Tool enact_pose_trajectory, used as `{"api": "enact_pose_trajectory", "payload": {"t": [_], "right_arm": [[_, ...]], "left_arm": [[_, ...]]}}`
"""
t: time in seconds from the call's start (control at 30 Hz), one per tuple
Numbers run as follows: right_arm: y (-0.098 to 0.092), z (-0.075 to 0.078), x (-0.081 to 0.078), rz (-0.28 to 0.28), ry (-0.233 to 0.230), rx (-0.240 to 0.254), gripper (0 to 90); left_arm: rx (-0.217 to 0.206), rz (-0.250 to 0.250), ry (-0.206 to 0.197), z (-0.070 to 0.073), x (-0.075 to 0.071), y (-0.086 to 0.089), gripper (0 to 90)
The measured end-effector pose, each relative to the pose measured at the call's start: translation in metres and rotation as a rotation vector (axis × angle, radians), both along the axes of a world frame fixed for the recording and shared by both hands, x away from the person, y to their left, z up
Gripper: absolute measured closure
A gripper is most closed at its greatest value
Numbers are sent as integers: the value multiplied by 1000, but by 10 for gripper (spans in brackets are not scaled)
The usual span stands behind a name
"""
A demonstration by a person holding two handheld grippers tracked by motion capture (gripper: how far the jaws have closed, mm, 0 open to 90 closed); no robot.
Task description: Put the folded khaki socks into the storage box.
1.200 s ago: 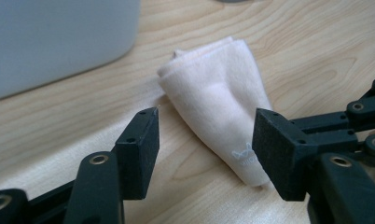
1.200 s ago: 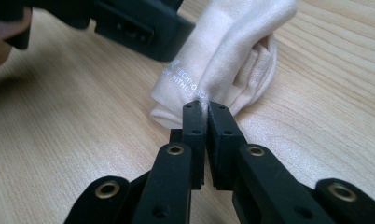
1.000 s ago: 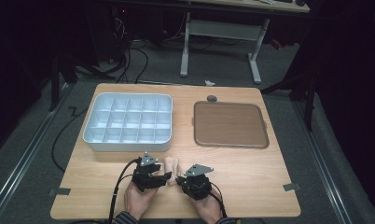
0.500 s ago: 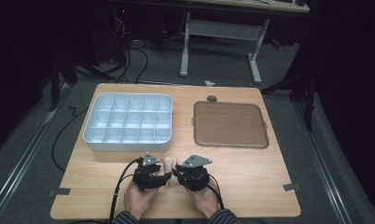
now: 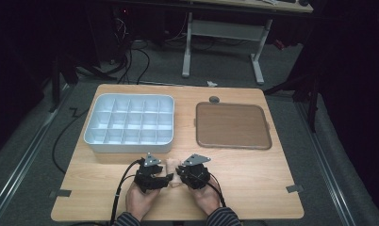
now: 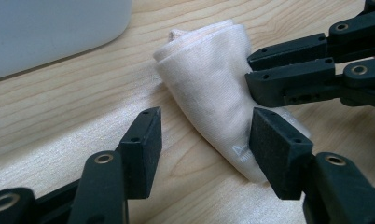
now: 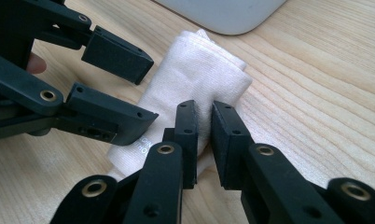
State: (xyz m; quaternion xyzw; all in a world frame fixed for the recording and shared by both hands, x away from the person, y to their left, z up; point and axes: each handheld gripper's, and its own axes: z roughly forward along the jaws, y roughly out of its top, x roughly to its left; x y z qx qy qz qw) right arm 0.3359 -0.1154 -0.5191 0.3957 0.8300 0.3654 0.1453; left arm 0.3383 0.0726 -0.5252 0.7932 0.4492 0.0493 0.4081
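A small rolled white cloth (image 5: 172, 172) is lying on the wooden table (image 5: 253, 174), low and centre in the high view, right between the two grippers and just in front of the white compartment tray (image 5: 129, 123). The brown tray (image 5: 232, 125) is sitting well apart from it, toward the right of the frame.

In the left gripper view, the left gripper (image 6: 202, 144) is standing with its jaws spread wide. The cloth (image 6: 213, 88) is running diagonally from the upper centre of that frame down toward the lower right, so its lower end is lying in the gap, close against the right-hand pad, while the left-hand pad is standing clear of it over bare wood. Nothing is being squeezed there; the pads are not pressing on the fabric. The right gripper (image 6: 269, 79) is coming in from the right edge of that frame, its tips lying on the cloth's right flank.

In the right gripper view, the right gripper (image 7: 204, 140) is showing its jaws nearly together, and they have just been closing, with a thin fold of the cloth (image 7: 185, 84) pinched in the narrow slot between the pads. The rest of the roll is stretching away toward the upper centre of that frame. The left gripper (image 7: 129, 93) is reaching in from the left, one jaw on either side of the roll's near end.
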Motion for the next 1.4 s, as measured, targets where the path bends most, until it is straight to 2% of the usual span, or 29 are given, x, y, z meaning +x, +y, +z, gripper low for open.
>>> {"api": "enact_pose_trajectory", "payload": {"t": [0.1, 0.37, 0.57, 0.77, 0.83, 0.87, 0.97, 1.1, 1.23, 1.4], "right_arm": [[-1, -2, -2, 3, -12, 8, 807], [-4, -2, -2, 12, 0, 17, 803], [-6, -2, -3, 5, 7, 34, 793], [-8, 0, -5, -9, 5, 38, 716], [-10, 2, -5, -13, -2, 41, 695], [-12, 3, -5, -19, 3, 60, 685], [-14, 4, -6, -23, 2, 71, 668], [-21, 7, -9, -41, -15, 93, 636], [-30, 12, -12, -60, -27, 119, 617], [-47, 16, -15, -99, -41, 139, 591]], "left_arm": [[-10, 7, -4, -1, -1, -1, 443], [-22, 11, 11, -1, 0, 1, 439], [-9, -5, 8, -1, 2, 3, 437], [29, -41, -17, 5, 5, 7, 418], [21, -39, -24, 9, 7, 9, 401], [19, -36, -33, 11, 8, 11, 388], [-11, -26, -29, 13, 8, 14, 362], [-11, -30, -7, 12, 10, 14, 345], [-30, -29, 9, 14, 12, 14, 328], [-30, -36, -9, 24, 16, 10, 321]]}}
